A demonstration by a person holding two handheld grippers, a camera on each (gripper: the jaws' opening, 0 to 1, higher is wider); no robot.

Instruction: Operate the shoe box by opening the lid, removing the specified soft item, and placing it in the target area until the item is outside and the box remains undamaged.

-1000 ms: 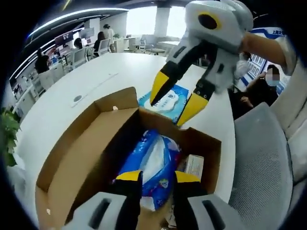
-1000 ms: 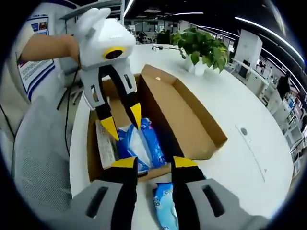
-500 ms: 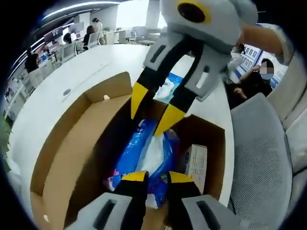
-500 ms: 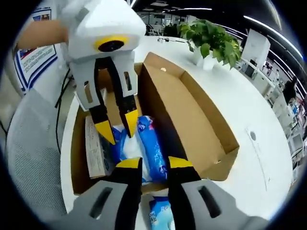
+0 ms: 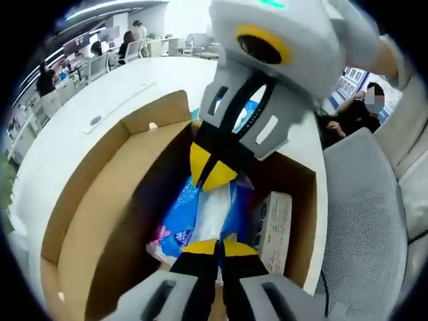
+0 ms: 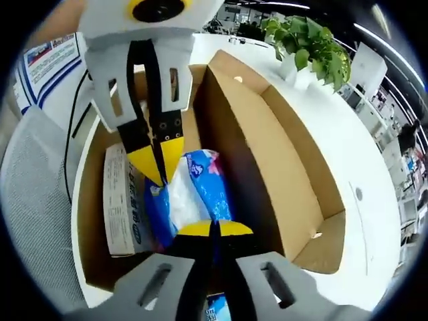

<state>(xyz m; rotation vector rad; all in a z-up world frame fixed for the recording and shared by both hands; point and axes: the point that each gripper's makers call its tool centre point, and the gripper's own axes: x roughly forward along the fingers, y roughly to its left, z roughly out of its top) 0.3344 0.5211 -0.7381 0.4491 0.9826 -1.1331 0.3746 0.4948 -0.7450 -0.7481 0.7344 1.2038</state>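
In the left gripper view, the left tool (image 5: 215, 246) rose from the bottom edge with its yellow tips pressed together on the near end of a blue and white soft tissue pack (image 5: 200, 214). The pack lay inside an open cardboard shoe box (image 5: 93, 200), beside a small white carton (image 5: 273, 224) standing against the box wall. Just beyond, the right tool (image 5: 210, 167) reached down from above, its yellow tips also closed together on the far end of the same pack. The box sat on a white surface (image 5: 80, 127). A grey mesh chair (image 5: 368, 221) stood at the box's right, and farther off people sat at desks in an open office.

In the right gripper view, the right tool (image 6: 212, 229) showed its tips pinched shut on the tissue pack (image 6: 200, 190), with the left tool (image 6: 157, 160) coming in from above, tips meeting on the pack's other end. The white carton (image 6: 120, 200) lay to the left inside the shoe box (image 6: 294, 180). The open lid flap stood up on the right. A potted green plant (image 6: 307, 43) stood far back on the white surface (image 6: 374, 180).
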